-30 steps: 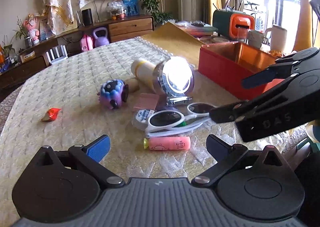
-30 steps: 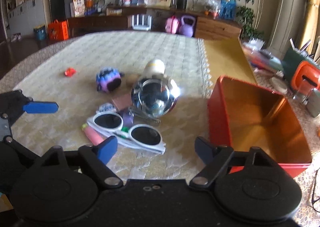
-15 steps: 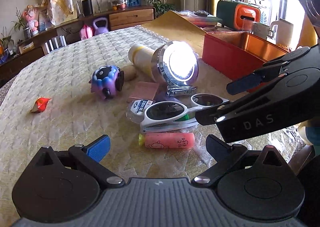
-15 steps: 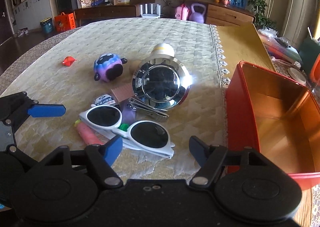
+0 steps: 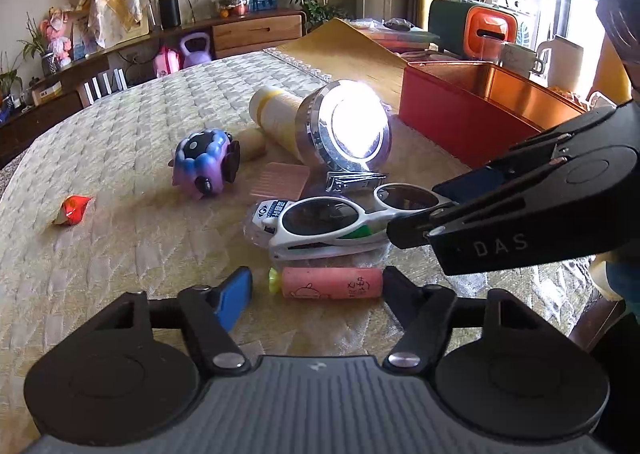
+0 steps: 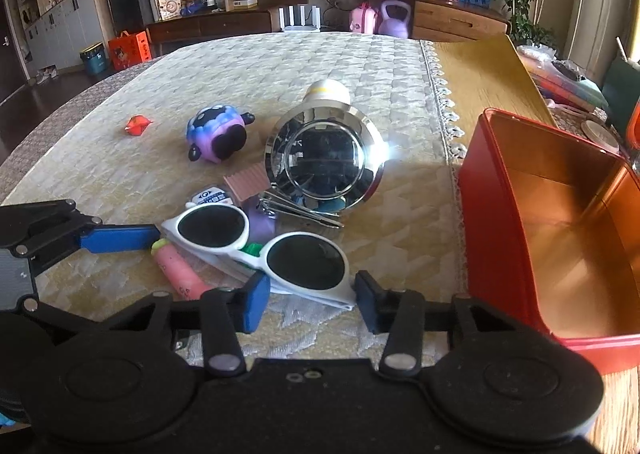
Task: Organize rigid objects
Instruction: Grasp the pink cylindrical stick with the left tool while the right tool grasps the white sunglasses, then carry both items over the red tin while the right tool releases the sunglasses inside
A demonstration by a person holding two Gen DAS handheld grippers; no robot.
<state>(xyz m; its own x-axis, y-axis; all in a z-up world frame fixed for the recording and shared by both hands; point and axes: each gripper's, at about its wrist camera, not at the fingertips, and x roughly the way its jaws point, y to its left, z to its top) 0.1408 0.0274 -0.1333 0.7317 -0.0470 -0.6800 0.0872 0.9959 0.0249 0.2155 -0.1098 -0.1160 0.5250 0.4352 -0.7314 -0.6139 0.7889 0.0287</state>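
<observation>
A pile of small objects lies on the cream tablecloth. My left gripper [image 5: 316, 292] is open, its fingers on either side of a pink tube [image 5: 330, 283]. My right gripper [image 6: 312, 300] is open around the near lens end of white sunglasses [image 6: 260, 242]; in the left wrist view the sunglasses [image 5: 340, 218] lie at its fingertip. Behind them lie a chrome-headed flashlight [image 6: 324, 164], a nail clipper [image 5: 354, 180], a pink card [image 5: 282, 182] and a purple sheep toy [image 5: 204, 168]. The pink tube also shows in the right wrist view [image 6: 176, 268].
An open red tin box [image 6: 560, 222] stands to the right of the pile, on bare wood past the cloth's lace edge. A red wrapper [image 5: 72, 210] lies at the far left. A green-and-orange holder [image 5: 472, 26] and mugs stand behind the box.
Both grippers have moved forward and down towards the pile. The left now brackets the pink tube. The right now brackets the sunglasses' end. The objects have not shifted.
</observation>
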